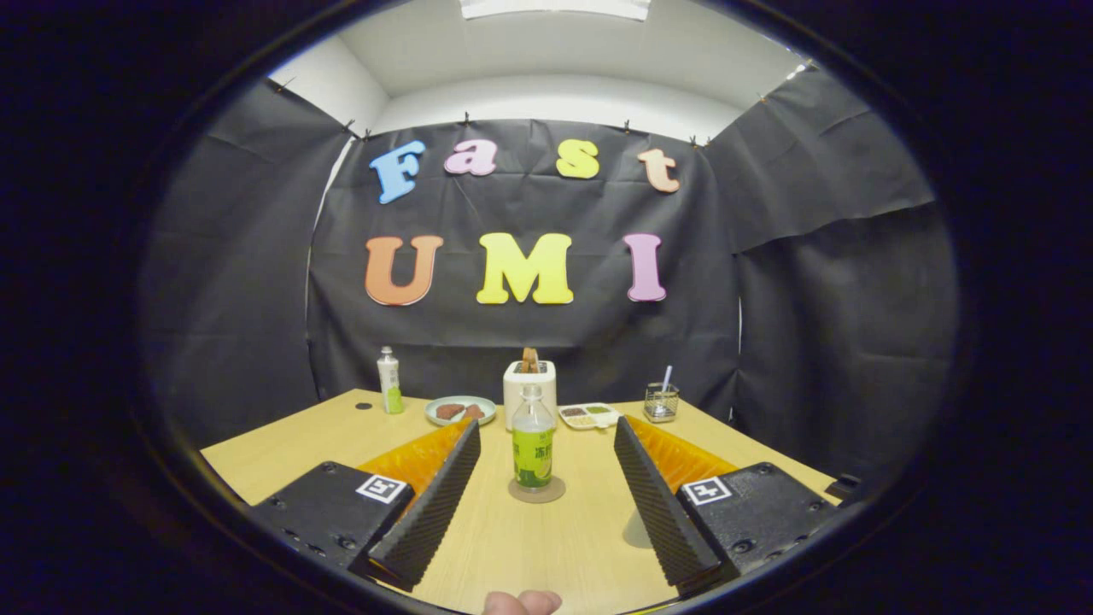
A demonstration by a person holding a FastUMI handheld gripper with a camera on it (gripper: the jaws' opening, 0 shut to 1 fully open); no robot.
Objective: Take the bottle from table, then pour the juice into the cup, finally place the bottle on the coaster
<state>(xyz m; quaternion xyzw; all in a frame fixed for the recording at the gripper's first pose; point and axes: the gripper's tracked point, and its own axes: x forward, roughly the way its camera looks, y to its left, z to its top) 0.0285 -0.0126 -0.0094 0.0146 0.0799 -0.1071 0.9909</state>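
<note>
The bottle, clear with a green label and no cap seen on its neck, is stood upright on a round coaster on the wooden table. The bottle is framed between the two fingers of the gripper, roughly level with their tips, with a clear gap of bare table left on each side. The fingers are spread wide and nothing is held by them; neither finger is in contact with the bottle.

Directly behind the bottle a white toaster is seen, with a slice of bread stood in its slot. To the left of the bottle, further back, a pale plate carrying brownish food is placed, and beyond that plate a second bottle, white with a green lower band, is stood near the far left corner of the table. To the right of the bottle and behind it a white divided tray with small portions of food is laid, and past that a small wire-mesh holder with a straw-like stick in it.

A fingertip of the person is visible nearer than the bottle, below the gap between the fingers. Whether a cup is on the table cannot be told.
</note>
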